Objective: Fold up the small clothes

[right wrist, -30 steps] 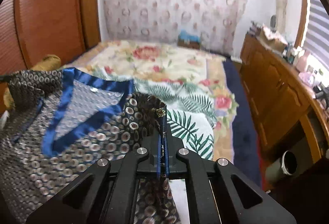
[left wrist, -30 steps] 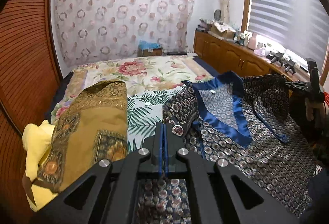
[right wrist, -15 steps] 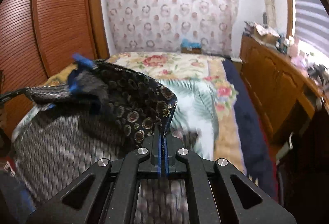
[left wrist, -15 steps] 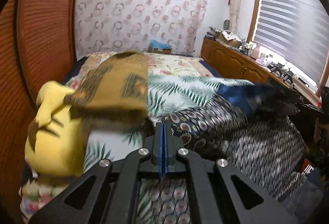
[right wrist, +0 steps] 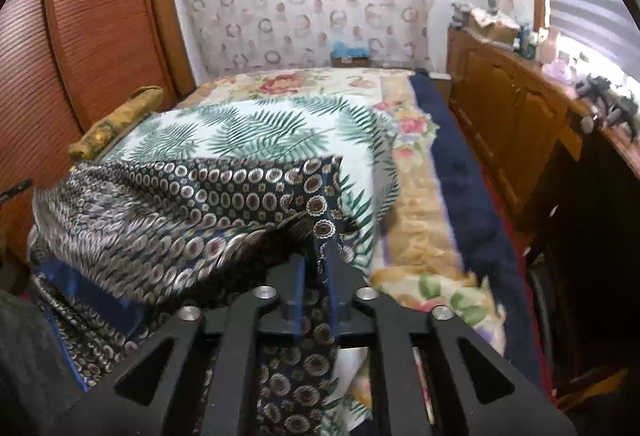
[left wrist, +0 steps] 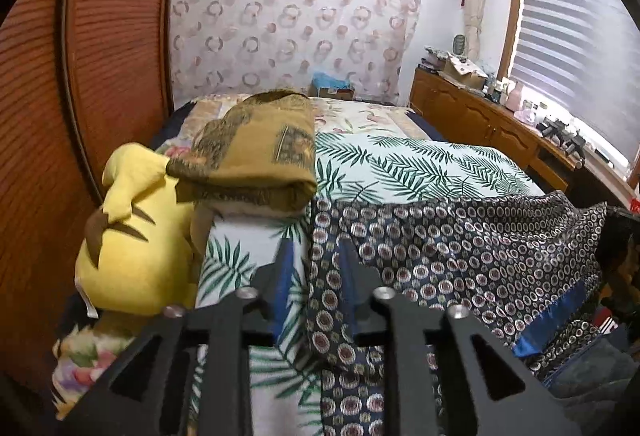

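A dark patterned garment [left wrist: 460, 244], printed with small rings and medallions and trimmed with a blue satin band, is spread over the near end of a bed covered by a palm-leaf sheet [left wrist: 420, 168]. In the left wrist view the left gripper [left wrist: 314, 256] is seen with its jaws parted a little; they have just been opening, and a strip of the garment's edge lies in the gap between the blue-lined fingers [left wrist: 286, 268], which do not appear to press on it. In the right wrist view the right gripper [right wrist: 316, 264] is likewise seen slightly parted, its jaws having just been opening, with a narrow fold of the same garment [right wrist: 168, 204] hanging loosely between the fingers [right wrist: 298, 276]. The cloth is bunched and raised just ahead of that gripper. Beside the garment, on the bed's left side, a folded ochre patterned cloth [left wrist: 256, 156] rests on a yellow plush toy [left wrist: 132, 236]. A floral bedspread [right wrist: 412, 204] is seen beneath the palm-leaf sheet, with a wooden cabinet [right wrist: 512, 116] along the right wall.
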The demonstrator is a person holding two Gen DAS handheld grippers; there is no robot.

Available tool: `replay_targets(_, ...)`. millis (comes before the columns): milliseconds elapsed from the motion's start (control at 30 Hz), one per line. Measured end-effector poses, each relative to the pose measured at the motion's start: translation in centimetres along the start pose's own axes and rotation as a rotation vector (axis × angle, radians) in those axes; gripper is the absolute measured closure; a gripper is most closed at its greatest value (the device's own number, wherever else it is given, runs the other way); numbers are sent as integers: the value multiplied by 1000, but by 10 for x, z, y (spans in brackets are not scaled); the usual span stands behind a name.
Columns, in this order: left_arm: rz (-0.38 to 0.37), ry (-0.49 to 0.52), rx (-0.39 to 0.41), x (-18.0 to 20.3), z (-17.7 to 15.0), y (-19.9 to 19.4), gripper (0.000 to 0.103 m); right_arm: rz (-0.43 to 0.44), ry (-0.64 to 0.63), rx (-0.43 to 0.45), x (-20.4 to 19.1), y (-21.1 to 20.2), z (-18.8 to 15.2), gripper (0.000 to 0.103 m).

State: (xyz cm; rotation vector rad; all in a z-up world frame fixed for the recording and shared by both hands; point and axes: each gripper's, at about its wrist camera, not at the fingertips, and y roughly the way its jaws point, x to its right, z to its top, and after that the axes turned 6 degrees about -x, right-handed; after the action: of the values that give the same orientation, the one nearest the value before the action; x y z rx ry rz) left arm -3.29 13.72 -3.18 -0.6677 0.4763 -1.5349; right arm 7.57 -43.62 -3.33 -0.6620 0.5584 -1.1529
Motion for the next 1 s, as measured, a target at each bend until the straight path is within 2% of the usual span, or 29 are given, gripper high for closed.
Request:
replay_targets(133, -21, 34, -26, 4, 17, 21, 79, -28, -9, 18, 2, 0, 11, 76)
replay_targets(267, -26, 29, -80, 2, 27, 53, 78, -38, -31, 21, -1, 12, 24, 46)
replay_targets(500, -16, 42, -210, -1, 25, 105, 78, -20, -66, -38, -7, 57, 48, 45)
replay_targets(633, -2, 32, -256, -4, 13, 118, 78, -22, -34, -124, -2, 90, 51, 45)
replay_targets(700, 6, 37, -271, -5, 9, 121, 77, -25, -37, -149, 0, 101, 49, 45)
replay_targets(767, 1, 48, -283, -3, 6, 123, 69, -23, -31, -166, 3, 107, 47, 45)
replay_targets(900, 28, 75, -288, 2, 5, 123, 65, -18, -20, -197, 8, 117, 41, 45)
replay_targets(1000, 21, 69, -281, 2, 5, 123, 62, -15, -15, -210, 8, 121, 37, 44)
